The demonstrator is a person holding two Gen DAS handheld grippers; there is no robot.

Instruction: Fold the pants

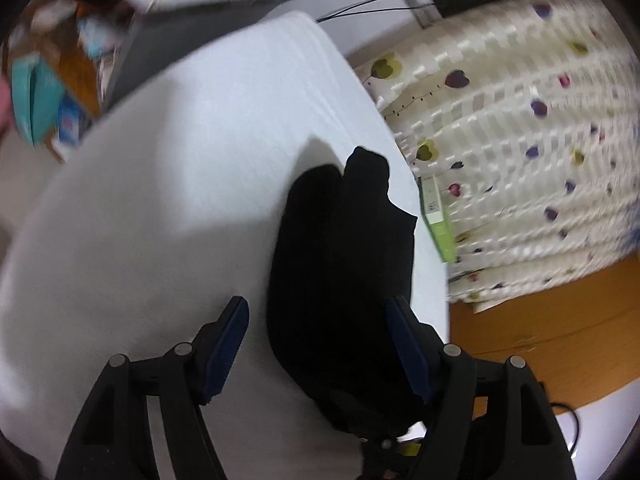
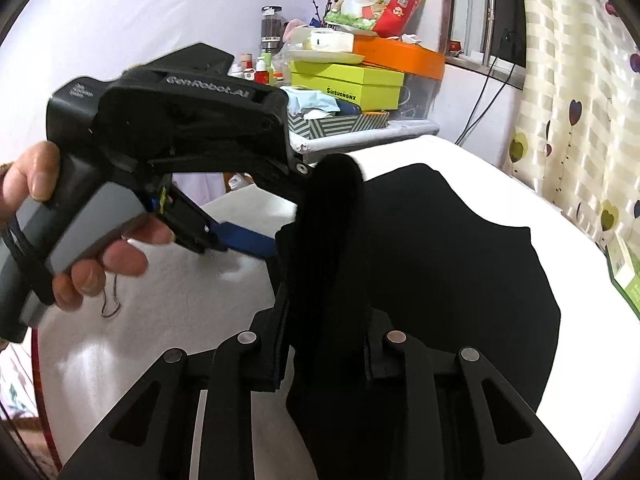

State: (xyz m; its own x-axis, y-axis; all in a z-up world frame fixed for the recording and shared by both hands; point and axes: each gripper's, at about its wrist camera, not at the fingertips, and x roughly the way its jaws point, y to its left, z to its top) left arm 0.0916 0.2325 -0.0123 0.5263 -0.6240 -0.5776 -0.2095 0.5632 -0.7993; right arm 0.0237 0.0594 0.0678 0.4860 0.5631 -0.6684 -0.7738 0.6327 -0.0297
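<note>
Black pants (image 2: 440,256) lie on a white table (image 2: 160,300). My right gripper (image 2: 326,280) is shut on a raised fold of the pants, which stands up between its fingers. My left gripper (image 1: 318,312) is open above the table (image 1: 160,184), with the black pants (image 1: 344,264) lying between and beyond its blue pads (image 1: 224,344). In the right wrist view the left gripper (image 2: 248,240), held in a hand, reaches toward the lifted fold. I cannot tell whether it touches the cloth.
A green box (image 1: 438,220) lies at the table's right edge, also in the right wrist view (image 2: 628,276). A heart-patterned curtain (image 1: 520,140) hangs beyond. A cluttered shelf with boxes (image 2: 352,76) stands behind the table. Wooden floor (image 1: 540,340) lies to the right.
</note>
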